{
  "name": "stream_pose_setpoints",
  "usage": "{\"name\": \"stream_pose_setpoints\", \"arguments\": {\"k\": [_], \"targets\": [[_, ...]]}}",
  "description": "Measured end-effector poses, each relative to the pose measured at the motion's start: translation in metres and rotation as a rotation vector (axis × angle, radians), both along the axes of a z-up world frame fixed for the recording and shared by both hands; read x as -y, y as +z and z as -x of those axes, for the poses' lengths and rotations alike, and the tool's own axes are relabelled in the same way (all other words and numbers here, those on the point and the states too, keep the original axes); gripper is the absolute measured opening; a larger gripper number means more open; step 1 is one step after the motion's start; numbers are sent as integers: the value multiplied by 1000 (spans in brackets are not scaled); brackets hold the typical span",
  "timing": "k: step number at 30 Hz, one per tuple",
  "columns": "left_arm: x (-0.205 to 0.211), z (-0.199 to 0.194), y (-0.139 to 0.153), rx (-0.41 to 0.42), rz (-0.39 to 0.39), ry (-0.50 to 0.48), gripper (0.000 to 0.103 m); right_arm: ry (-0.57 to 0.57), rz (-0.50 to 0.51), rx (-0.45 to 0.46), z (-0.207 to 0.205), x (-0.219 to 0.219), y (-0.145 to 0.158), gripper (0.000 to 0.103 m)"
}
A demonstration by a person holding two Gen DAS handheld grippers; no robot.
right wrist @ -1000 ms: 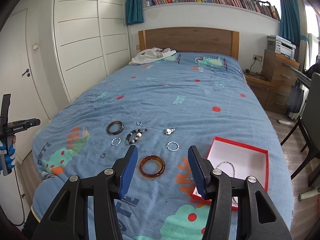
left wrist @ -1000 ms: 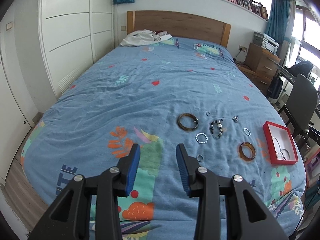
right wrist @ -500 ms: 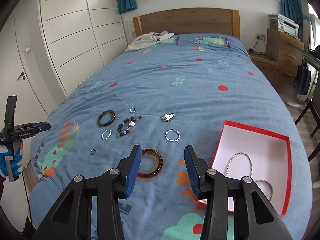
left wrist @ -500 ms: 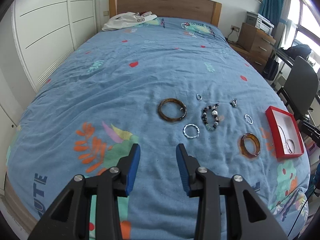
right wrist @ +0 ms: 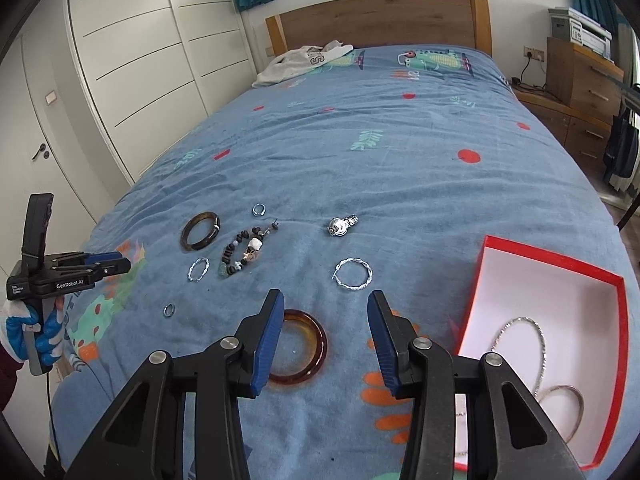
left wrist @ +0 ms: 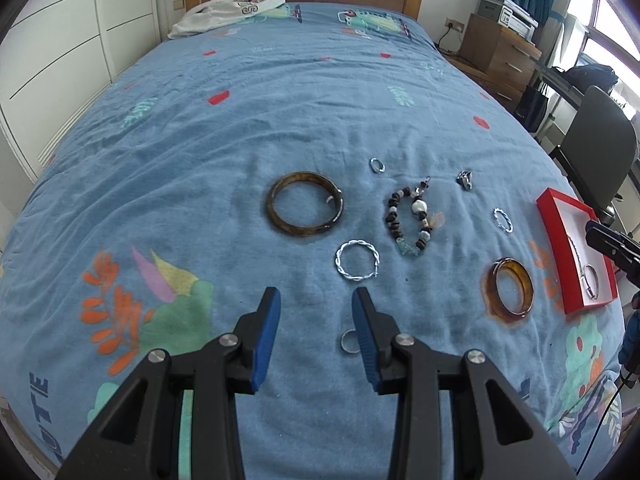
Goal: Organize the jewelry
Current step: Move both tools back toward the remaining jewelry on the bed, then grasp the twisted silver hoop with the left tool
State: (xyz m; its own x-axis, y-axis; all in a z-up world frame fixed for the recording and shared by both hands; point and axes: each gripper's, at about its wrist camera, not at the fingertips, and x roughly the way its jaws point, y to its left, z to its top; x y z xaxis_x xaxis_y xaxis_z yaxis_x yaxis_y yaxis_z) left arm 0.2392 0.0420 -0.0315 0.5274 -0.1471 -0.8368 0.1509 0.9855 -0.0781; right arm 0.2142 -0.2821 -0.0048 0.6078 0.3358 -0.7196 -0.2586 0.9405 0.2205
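Jewelry lies spread on a blue patterned bedspread [left wrist: 240,120]. My left gripper [left wrist: 316,300] hangs open and empty over the cloth, with a small silver ring [left wrist: 349,342] just beside its right finger. Beyond it lie a twisted silver hoop [left wrist: 357,266], a dark brown bangle [left wrist: 304,210] and a beaded bracelet [left wrist: 410,218]. My right gripper [right wrist: 326,304] is open above an amber bangle [right wrist: 298,350], whose left side is hidden behind the left finger. Another twisted silver hoop [right wrist: 352,274] lies just ahead. A red box [right wrist: 552,258] to the right holds a silver chain bracelet [right wrist: 520,344] and a thin bangle [right wrist: 560,408].
A small ring [left wrist: 376,165], a silver charm [left wrist: 465,179] and a small twisted ring [left wrist: 502,220] lie farther up the bed. White clothing [right wrist: 304,60] sits by the wooden headboard. Wardrobes [right wrist: 140,60] line the left side; a dresser [right wrist: 584,76] and a chair [left wrist: 600,148] stand on the right.
Both grippers have come down and closer to the jewelry. The right gripper's jaws have narrowed a little and now stand over the amber bangle. The left jaws keep the same width.
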Motion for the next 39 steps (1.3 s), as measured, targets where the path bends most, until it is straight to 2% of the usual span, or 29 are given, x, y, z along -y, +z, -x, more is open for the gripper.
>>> {"name": "stream_pose_setpoints", "arguments": {"k": [20, 34, 37, 39], "targets": [[22, -53, -57, -104, 16, -22, 35, 28, -9, -100, -63, -19, -52, 43], [29, -70, -82, -143, -19, -17, 34, 25, 2, -212, -104, -35, -93, 27], [31, -72, -85, -141, -34, -22, 32, 25, 6, -228, -106, -38, -100, 25], [31, -73, -86, -141, -39, -16, 28, 22, -3, -232, -106, -37, -103, 23]]}}
